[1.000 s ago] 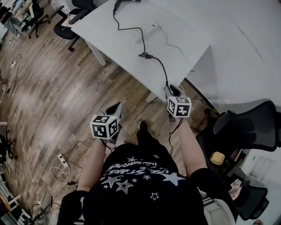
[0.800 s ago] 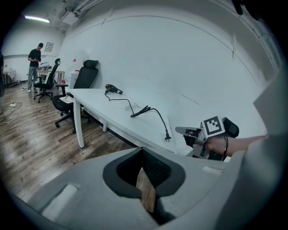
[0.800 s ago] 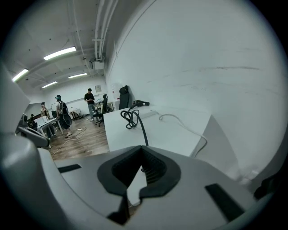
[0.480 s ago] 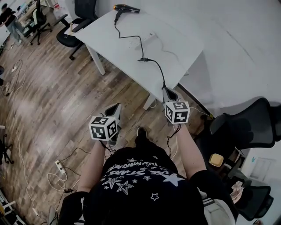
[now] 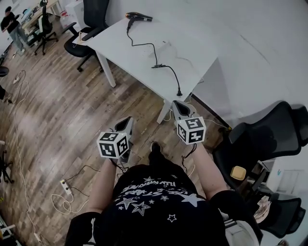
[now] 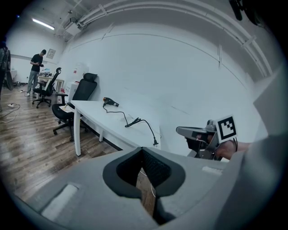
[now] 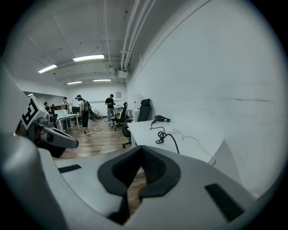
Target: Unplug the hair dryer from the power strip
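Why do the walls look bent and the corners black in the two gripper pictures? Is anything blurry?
Left gripper view: the wide-angle lens bows the wall and pipes, with a black rim. Right gripper view: same bowing; ceiling lights glare brightly. Head view: fairly sharp, table evenly lit.

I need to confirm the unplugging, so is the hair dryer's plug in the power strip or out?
Out: the plug lies loose by the white table's near edge, ending the black cord.

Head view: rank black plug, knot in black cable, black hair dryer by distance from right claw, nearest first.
1. Black plug, at the white table's near edge, just ahead of the right claw.
2. Knot in the black cable, mid-table.
3. Black hair dryer, far end.
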Tool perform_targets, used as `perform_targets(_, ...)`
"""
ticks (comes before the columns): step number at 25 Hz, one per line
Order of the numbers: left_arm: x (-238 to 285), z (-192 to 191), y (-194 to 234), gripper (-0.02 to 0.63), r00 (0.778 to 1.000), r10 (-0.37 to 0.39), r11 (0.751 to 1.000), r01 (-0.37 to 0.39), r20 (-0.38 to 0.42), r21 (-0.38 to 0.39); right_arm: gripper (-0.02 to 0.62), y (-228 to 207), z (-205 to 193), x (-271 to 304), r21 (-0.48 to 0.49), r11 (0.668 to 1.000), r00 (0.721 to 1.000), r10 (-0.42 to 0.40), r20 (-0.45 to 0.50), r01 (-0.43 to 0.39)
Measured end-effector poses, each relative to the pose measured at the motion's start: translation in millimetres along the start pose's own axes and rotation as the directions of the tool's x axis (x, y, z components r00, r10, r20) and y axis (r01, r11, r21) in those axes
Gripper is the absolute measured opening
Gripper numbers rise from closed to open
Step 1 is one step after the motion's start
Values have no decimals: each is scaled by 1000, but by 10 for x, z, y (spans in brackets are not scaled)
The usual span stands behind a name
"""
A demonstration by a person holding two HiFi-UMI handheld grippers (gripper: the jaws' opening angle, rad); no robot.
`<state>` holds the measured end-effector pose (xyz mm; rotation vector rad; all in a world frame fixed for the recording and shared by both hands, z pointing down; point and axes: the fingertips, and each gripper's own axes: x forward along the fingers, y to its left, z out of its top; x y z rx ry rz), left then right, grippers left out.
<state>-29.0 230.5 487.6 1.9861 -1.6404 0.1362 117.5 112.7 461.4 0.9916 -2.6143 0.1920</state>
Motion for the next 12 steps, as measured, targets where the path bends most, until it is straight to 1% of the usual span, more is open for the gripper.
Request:
perform_targets(4, -130, -152, -90, 8, 1000, -21, 1000, 21, -9, 16, 8, 117, -15, -210, -5, 1000, 1000, -2, 8, 2)
perform_targets(7, -207, -257, -127, 8, 1000, -17, 999, 17, -12, 42, 8, 163, -81, -304, 12, 1000, 1000, -11, 5, 11)
perform_targets(9, -270, -287, -133, 8, 1000, 1, 998, -1, 8, 62, 6, 196, -125, -351, 26, 1000, 1000, -15, 3, 15)
perform_targets(12, -380, -291, -130, 8, 998, 42, 992, -48, 52, 116, 8, 256, -177, -421, 43, 999, 1000, -15, 2, 15)
